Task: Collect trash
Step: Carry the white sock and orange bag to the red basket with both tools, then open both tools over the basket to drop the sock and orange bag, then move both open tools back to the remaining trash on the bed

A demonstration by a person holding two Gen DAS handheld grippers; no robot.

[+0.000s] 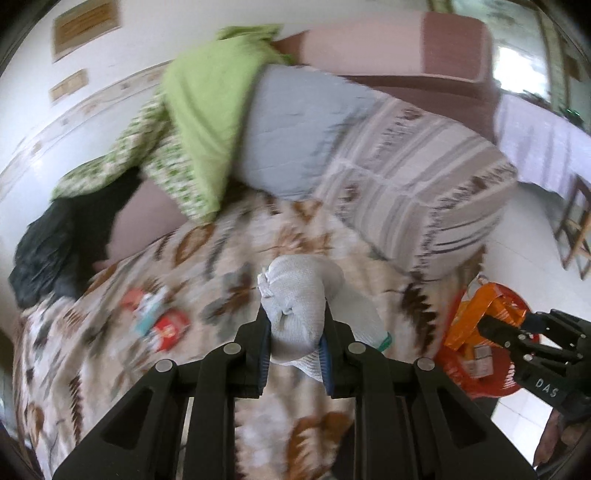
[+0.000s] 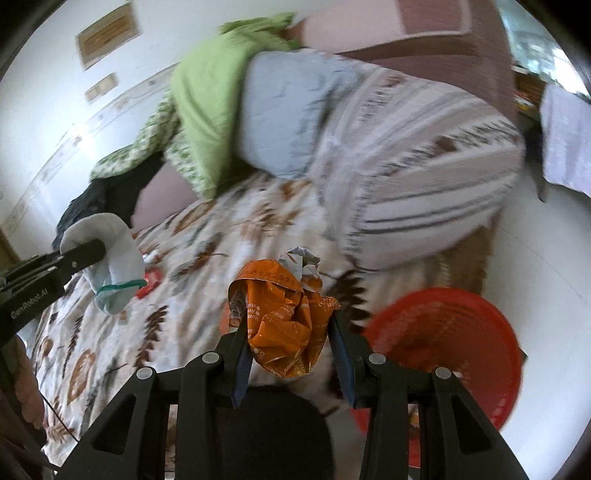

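Above the leaf-print bed (image 1: 229, 258), my left tool (image 1: 297, 328) pinches a white sock (image 1: 299, 295); my right tool (image 2: 290, 332) pinches an orange wrapper (image 2: 284, 314) near the red basket (image 2: 454, 332).

White wall (image 1: 140, 40) at back w/ two framed plaques (image 1: 86, 27) & a patterned border strip (image 1: 92, 99). Mauve/brown sofa (image 1: 424, 40) covered by leaf-print blanket (image 1: 221, 251); striped cushion (image 1: 424, 177), grey-blue pillow (image 1: 291, 125), lime-green cloth (image 1: 207, 103) & dark fabric (image 1: 62, 243) piled on it. White tiled floor (image 1: 532, 229) on right, glossy. Table w/ pale lilac cloth (image 1: 535, 147), wooden chair (image 1: 576, 229) beside it. Bright daylight from window (image 1: 517, 48) upper right. Both views motion-blurred.
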